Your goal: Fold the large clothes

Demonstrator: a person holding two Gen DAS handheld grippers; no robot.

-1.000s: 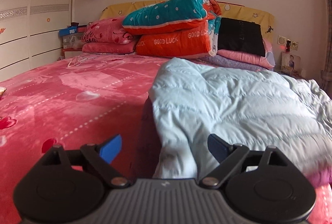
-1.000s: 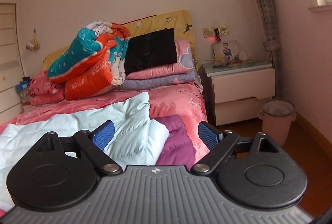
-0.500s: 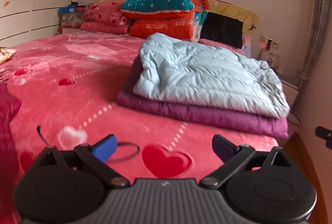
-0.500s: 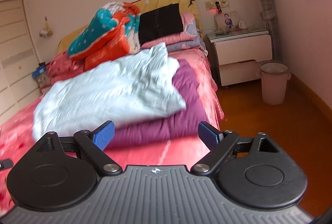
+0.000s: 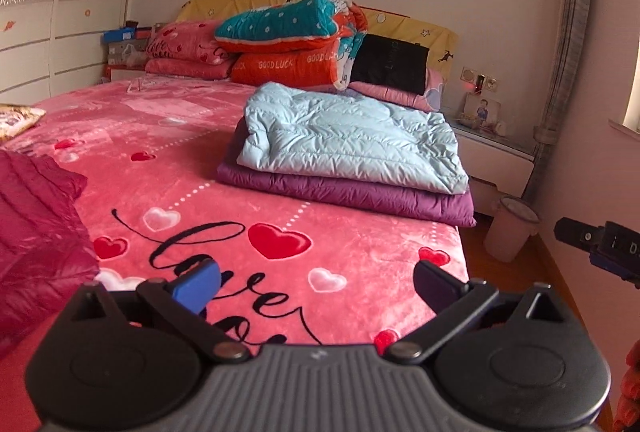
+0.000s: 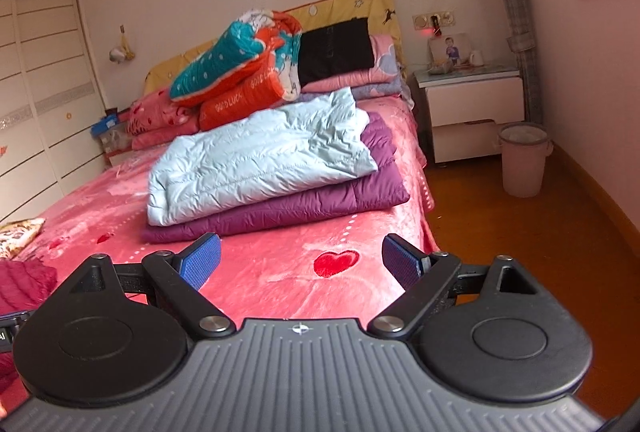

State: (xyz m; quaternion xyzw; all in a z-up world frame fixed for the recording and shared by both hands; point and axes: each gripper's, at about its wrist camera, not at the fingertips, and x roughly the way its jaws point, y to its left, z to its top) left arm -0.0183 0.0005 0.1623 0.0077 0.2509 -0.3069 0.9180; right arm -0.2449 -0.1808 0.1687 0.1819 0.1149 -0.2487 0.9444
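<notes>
light blue jacket [image 5: 352,140] lies folded on the purple one [image 5: 360,192]; left gripper [image 5: 316,284] and right gripper [image 6: 300,264], jaws wide and empty, likely go for the red jacket [image 5: 36,216] next.

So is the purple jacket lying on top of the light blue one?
No, the purple jacket lies underneath, with the light blue jacket folded on top of it.

Quilted jacket [image 5: 348,136] (probably nylon), plush bedspread [image 5: 224,136]

Near bedspread [image 5: 340,244] lies open between the red jacket [image 5: 36,216] at left and the stacked folded jackets [image 6: 264,172] farther right (bin [image 6: 522,160] and nightstand [image 6: 472,112] crowd the far floor).
</notes>
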